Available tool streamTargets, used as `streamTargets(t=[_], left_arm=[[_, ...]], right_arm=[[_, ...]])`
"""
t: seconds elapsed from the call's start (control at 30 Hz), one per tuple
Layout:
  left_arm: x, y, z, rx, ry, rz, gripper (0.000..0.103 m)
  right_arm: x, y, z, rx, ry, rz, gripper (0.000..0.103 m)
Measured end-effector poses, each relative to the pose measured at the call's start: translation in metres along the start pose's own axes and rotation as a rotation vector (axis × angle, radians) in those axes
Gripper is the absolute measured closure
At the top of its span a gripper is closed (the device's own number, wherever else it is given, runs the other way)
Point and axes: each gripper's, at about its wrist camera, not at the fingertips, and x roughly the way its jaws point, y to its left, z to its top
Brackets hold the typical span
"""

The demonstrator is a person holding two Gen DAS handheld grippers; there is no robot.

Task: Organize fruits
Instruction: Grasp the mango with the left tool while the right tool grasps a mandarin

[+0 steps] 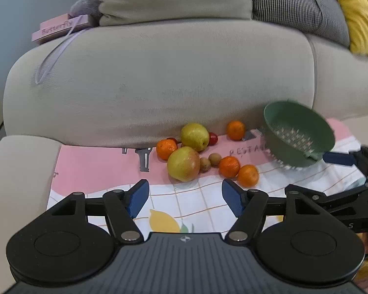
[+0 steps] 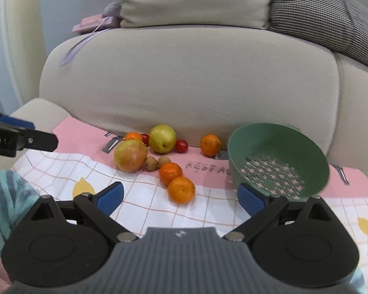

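Fruit lies on a pink and white cloth [image 1: 105, 171] against a sofa: two yellow-green apples [image 1: 183, 163] [image 1: 194, 136], several oranges [image 1: 247, 175], small brown fruits [image 1: 205, 164] and red ones [image 1: 213, 138]. A green colander [image 1: 298, 134] stands tilted at the right, also in the right wrist view [image 2: 277, 159]. My left gripper [image 1: 185, 198] is open and empty, just short of the near apple. My right gripper [image 2: 181, 196] is open; its right finger [image 2: 250, 199] touches the colander's near rim, and an orange [image 2: 181, 189] lies ahead between the fingers.
The beige sofa cushion [image 1: 159, 78] rises right behind the fruit. A pink "Butterfly" book [image 1: 61, 28] lies on it at the left. Grey checked [image 1: 294, 5] and yellow [image 1: 358, 12] pillows sit at the right. The left gripper shows at the left edge [image 2: 19, 139].
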Motion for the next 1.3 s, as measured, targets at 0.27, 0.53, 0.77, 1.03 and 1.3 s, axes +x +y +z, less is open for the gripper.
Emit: streamTargets(t=[0.27, 0.53, 0.77, 1.03, 1.3], left_arm=[[0.036, 0.009, 0.003, -0.045, 0.004, -0.033, 0.039], [0.078, -0.001, 0.009, 0.085, 0.021, 0.031, 0.039], [0.109, -0.004, 0.012, 0.1, 0.06, -0.039, 0.039], [0.137, -0.007, 0.01, 0.129, 0.067, -0.015, 0.027], [0.166, -0.011, 0.008, 0.165, 0.1, 0.004, 0.024]], right_arm=[[0.048, 0.004, -0.002, -0.078, 0.049, 0.016, 0.036], [0.094, -0.002, -0.005, -0.062, 0.093, 0.037, 0.04], [0.122, -0.008, -0.014, -0.052, 0.097, 0.018, 0.041], [0.139, -0.015, -0.025, -0.044, 0.066, 0.043, 0.05], [0.151, -0.024, -0.03, 0.007, 0.079, 0.08, 0.056]])
